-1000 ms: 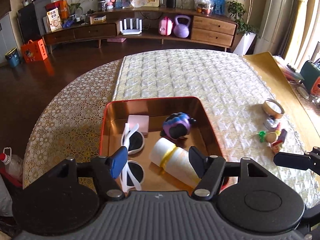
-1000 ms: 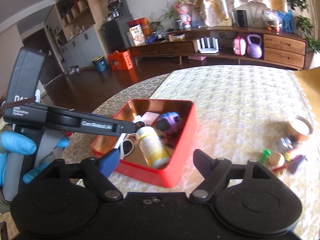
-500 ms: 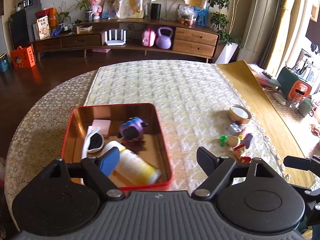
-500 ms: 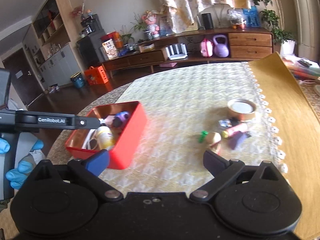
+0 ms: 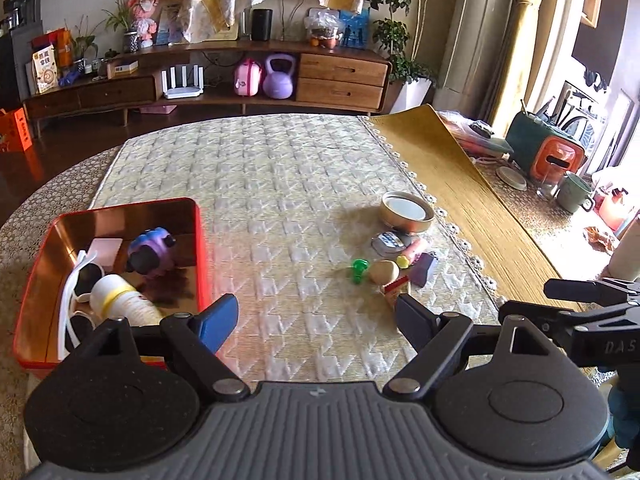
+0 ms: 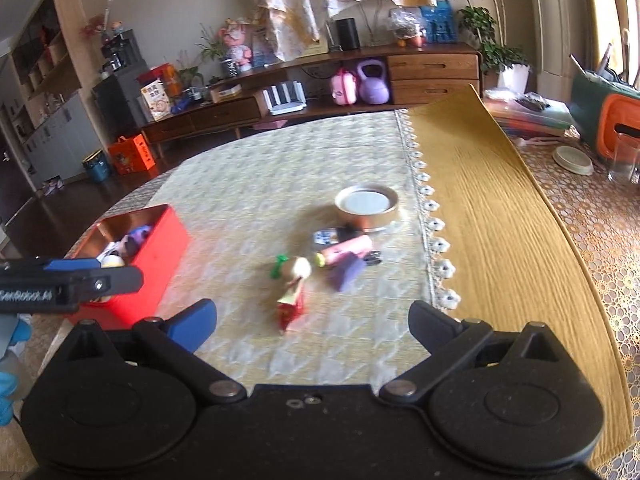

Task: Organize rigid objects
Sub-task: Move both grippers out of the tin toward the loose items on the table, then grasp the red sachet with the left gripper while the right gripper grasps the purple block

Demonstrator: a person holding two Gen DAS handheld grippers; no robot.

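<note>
I see a tabletop (image 5: 280, 184) covered by a pale quilted cloth, with a mustard runner (image 6: 492, 216) along its right side and a long wooden sideboard (image 5: 208, 80) at the far wall. A red tin box (image 5: 202, 264) sits at the left, holding white sunglasses (image 5: 74, 280), a purple toy (image 5: 152, 250), a pink block (image 5: 105, 249) and a white bottle (image 5: 120, 300) lying on its side. To the right lies a loose cluster: a round gold tin (image 6: 366, 206), a pink tube (image 6: 348, 248), a purple block (image 6: 346, 274), a green piece (image 5: 358, 270) and a small red carton (image 6: 290, 306). My left gripper (image 5: 316, 318) tilts down over bare cloth, fingers wide and empty. My right gripper (image 6: 312, 322) tilts down before the cluster, fingers at their widest, nothing between them.
</note>
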